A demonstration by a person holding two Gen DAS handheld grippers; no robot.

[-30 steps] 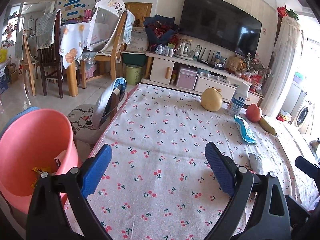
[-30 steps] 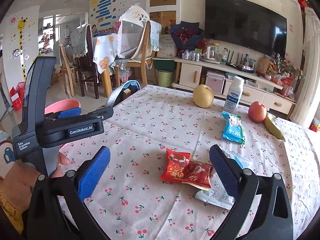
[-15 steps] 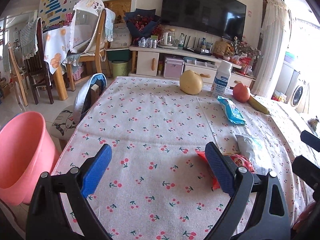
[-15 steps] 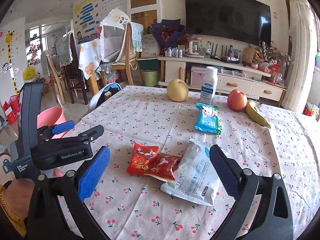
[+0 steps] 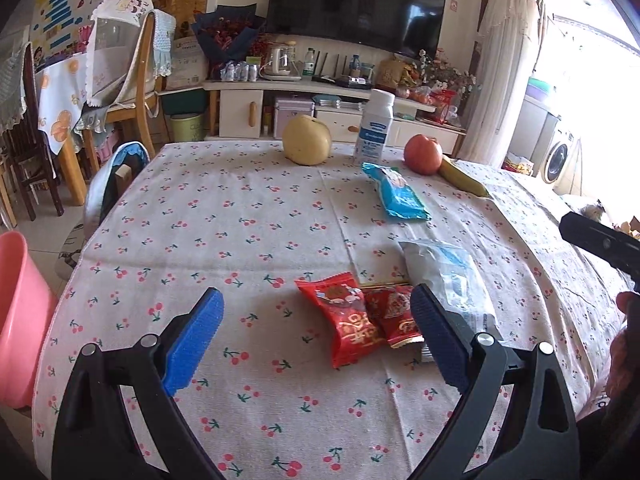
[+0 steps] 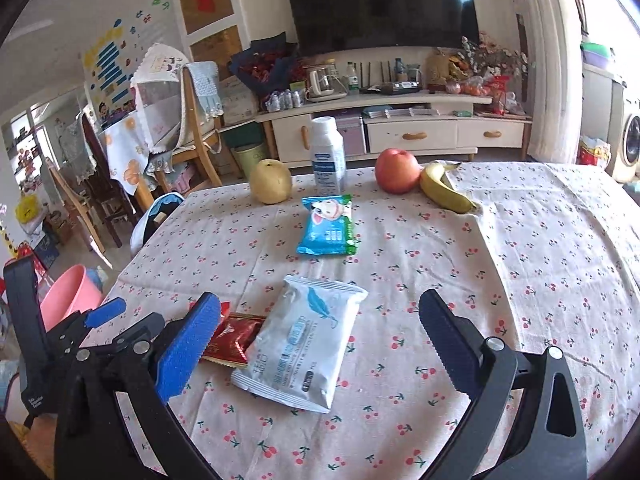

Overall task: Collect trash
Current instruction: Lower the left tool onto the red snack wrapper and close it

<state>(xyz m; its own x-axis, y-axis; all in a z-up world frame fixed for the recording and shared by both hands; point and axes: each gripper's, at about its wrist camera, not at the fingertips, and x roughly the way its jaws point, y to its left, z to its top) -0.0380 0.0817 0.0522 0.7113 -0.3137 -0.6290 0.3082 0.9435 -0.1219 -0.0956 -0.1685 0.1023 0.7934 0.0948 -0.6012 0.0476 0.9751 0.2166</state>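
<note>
left wrist view: left gripper (image 5: 316, 334) jaws spread wide, nothing between the pads, hovering low over the cherry-print tablecloth (image 5: 240, 224). two red snack wrappers (image 5: 362, 322) lie flat on the cloth just ahead, sitting between the two blue pads but closer to the right-hand one, which overlaps the inner wrapper's edge in the picture. white wet-wipe pack (image 5: 448, 280) lies just beside the reds, on their right, touching or overlapping them (cannot tell which). pink bin (image 5: 18, 320) off the table edge at far left.

right wrist view: right gripper (image 6: 320, 342) also wide apart and empty. same white wet-wipe pack (image 6: 304, 340) lies flat, centred between its pads, tilted slightly. red wrappers (image 6: 236, 338) poke out from behind the left pad. blue pack (image 6: 328, 226) further up the cloth; pear (image 6: 272, 182), bottle (image 6: 328, 156), apple (image 6: 398, 170) and banana (image 6: 444, 186) along the far edge (probably not trash).

judgement: step in hand looks like a pick-up approach, each claw lined up on its own item. to do it well, shift the left claw a little right so the reds sit mid-gap, drop until the pads graze the cloth, then close slowly. flat film is slippery; pinch a raised crimped end rather than the middle. risk: snagging the cloth, or dragging the neighbouring pack along.
</note>
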